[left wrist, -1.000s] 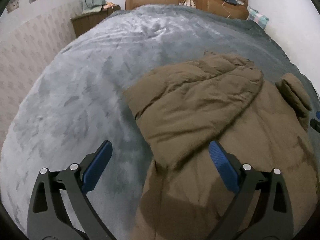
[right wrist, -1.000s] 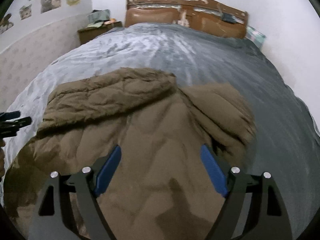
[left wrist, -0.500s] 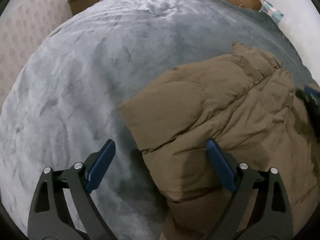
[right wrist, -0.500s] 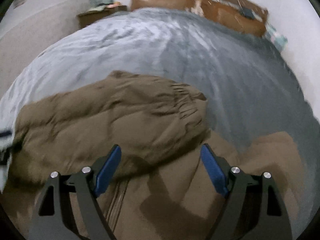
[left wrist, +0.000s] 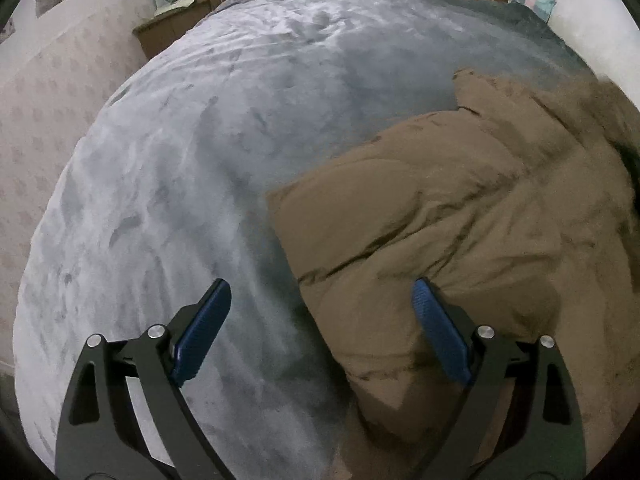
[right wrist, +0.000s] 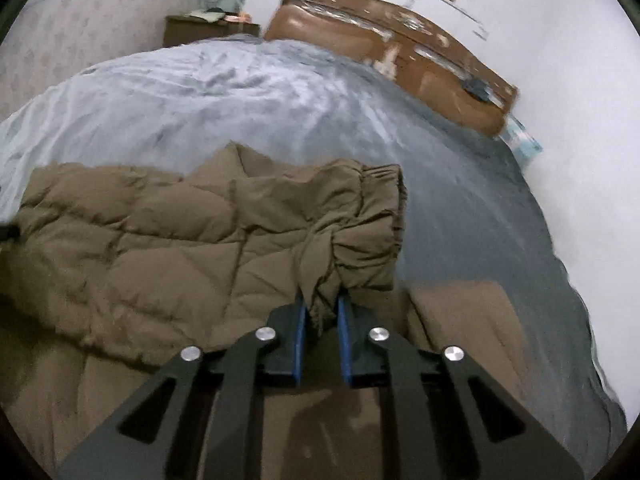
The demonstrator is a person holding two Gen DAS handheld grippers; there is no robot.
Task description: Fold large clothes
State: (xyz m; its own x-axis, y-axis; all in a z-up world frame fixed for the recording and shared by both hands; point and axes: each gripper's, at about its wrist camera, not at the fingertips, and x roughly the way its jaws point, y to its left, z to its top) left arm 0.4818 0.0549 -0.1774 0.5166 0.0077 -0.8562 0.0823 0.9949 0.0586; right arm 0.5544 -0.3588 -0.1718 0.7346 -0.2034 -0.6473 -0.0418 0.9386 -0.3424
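Observation:
A large brown quilted jacket lies on a grey-blue blanket. In the left wrist view my left gripper is open and empty, just above the jacket's near left corner, one blue pad over the blanket and one over the jacket. In the right wrist view my right gripper is shut on a bunched fold of the jacket's sleeve near its elastic cuff. The folded sleeve lies across the jacket's body.
The bed's brown headboard stands at the far end. A wooden nightstand with clutter stands at the far left by the patterned wall. A white wall runs along the bed's right side.
My right gripper has closed on the sleeve near the cuff; it was open half a second ago. My left gripper stayed open over the jacket's left corner, its view tilting back up.

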